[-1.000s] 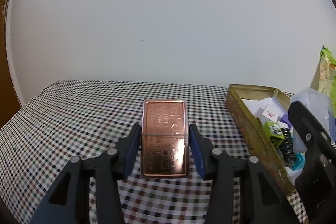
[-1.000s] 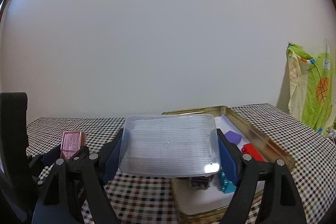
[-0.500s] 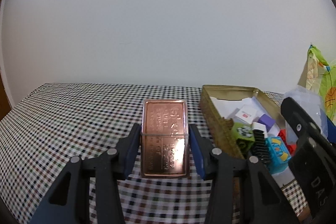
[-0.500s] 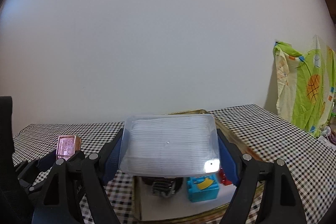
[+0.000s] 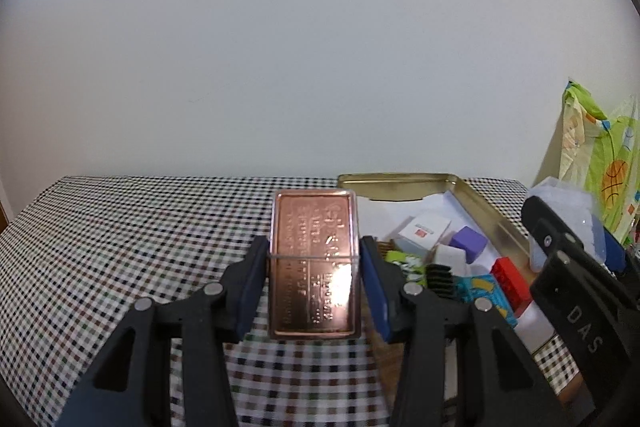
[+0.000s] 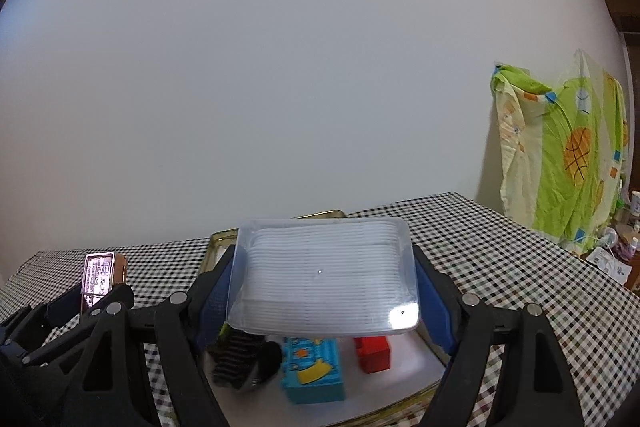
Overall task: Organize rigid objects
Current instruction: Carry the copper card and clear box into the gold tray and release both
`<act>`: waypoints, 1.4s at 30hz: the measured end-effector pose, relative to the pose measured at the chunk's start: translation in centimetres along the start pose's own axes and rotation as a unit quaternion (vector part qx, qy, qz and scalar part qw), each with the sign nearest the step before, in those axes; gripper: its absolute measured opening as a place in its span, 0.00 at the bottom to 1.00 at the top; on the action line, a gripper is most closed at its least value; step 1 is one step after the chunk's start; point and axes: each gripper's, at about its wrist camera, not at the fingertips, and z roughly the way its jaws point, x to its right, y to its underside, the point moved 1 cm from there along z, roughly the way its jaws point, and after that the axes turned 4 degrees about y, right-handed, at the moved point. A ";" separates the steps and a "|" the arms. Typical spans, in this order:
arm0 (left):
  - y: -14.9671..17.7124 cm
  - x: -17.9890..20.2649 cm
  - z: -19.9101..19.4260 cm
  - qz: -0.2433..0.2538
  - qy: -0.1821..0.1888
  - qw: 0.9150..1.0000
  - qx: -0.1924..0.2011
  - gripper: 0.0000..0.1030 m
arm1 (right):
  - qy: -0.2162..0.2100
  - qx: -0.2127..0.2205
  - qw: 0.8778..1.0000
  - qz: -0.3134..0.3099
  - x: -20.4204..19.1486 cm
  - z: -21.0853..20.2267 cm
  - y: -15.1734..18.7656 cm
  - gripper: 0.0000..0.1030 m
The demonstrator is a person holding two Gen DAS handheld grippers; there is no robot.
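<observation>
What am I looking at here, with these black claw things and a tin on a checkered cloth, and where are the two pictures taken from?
These are two hand-held grabbing tools, one in each of a person's hands, each with a wide-angle camera looking along its two fingers. One picture comes from the left tool, the other from the right. The left claw is shut on a copper-coloured case. The right claw is shut on a clear plastic box. Both are held above a table with a checkered cloth. On it lies an open gold tin containing small things, including a red block, a blue box and a purple block.
</observation>
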 end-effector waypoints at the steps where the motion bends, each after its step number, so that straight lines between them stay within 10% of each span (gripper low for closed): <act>1: -0.1 0.4 0.2 0.001 0.002 1.000 -0.002 0.44 | 0.002 -0.002 1.000 0.003 0.1 0.1 0.0 0.79; 19: -1.2 6.4 4.5 0.031 0.020 0.998 -0.053 0.44 | 0.016 -0.043 0.999 0.006 3.2 6.0 -2.1 0.80; 42: -3.3 7.5 12.6 0.030 -0.027 0.980 -0.196 0.44 | -0.022 -0.276 0.960 -0.049 1.5 17.9 -3.4 0.80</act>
